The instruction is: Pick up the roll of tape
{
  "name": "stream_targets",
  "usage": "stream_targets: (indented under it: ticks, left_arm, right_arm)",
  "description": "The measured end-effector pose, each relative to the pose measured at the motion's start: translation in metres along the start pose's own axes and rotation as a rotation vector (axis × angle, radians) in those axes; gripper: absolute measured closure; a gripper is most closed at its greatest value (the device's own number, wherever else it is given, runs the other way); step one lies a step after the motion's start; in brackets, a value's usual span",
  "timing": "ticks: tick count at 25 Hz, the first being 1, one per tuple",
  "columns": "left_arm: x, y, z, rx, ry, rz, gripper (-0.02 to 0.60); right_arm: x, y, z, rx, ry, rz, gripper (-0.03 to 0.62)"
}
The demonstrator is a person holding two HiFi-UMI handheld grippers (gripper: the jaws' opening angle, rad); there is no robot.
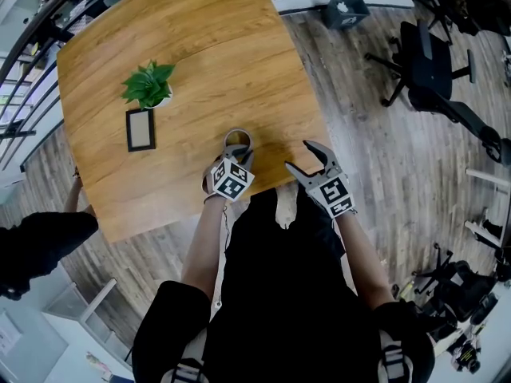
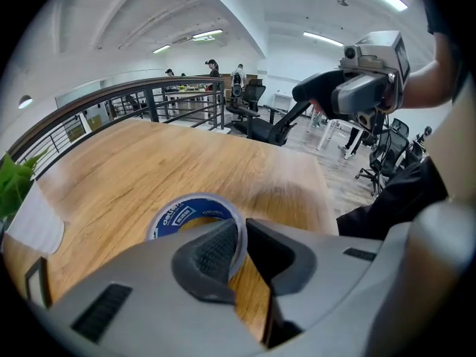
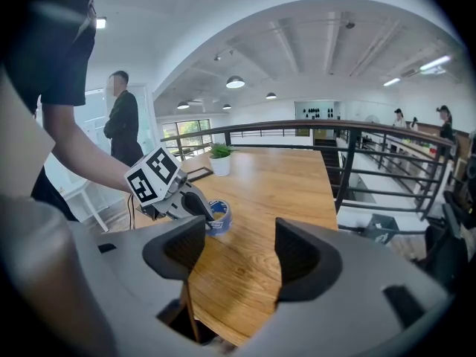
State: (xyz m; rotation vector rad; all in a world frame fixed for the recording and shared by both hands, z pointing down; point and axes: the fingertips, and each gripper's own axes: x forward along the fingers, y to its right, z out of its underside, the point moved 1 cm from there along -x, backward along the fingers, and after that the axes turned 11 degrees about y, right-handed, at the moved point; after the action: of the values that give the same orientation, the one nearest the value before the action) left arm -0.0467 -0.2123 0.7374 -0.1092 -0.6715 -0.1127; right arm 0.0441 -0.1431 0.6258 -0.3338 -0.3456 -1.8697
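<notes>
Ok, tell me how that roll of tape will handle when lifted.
The roll of tape is a hollow ring, so probably light. The left gripper pinches only one wall, so it may tilt when raised. Dropped on edge on the wooden table, it would likely roll.

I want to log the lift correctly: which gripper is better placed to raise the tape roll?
Left. The left gripper pinches the wall of the tape roll; the right gripper is open, empty, and apart from it.

Bright ceiling light; fisheye-warped edges
</notes>
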Motion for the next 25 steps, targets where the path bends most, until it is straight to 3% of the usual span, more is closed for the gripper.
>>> stream_targets:
  ticks: [11,25]
  left_arm:
    - [-0.01,-0.002,-0.003,0.001,0.007,0.002,0.523]
    - [-0.038,-0.01,-0.001,-0.022,0.021,-0.058,0.525]
  right_arm:
    - [-0.005,0.0,-0.006,-0.012,0.003,0.005,0.287]
    - [0.004,-0.009,-0.016,-0.011,0.035,-0.007,0.287]
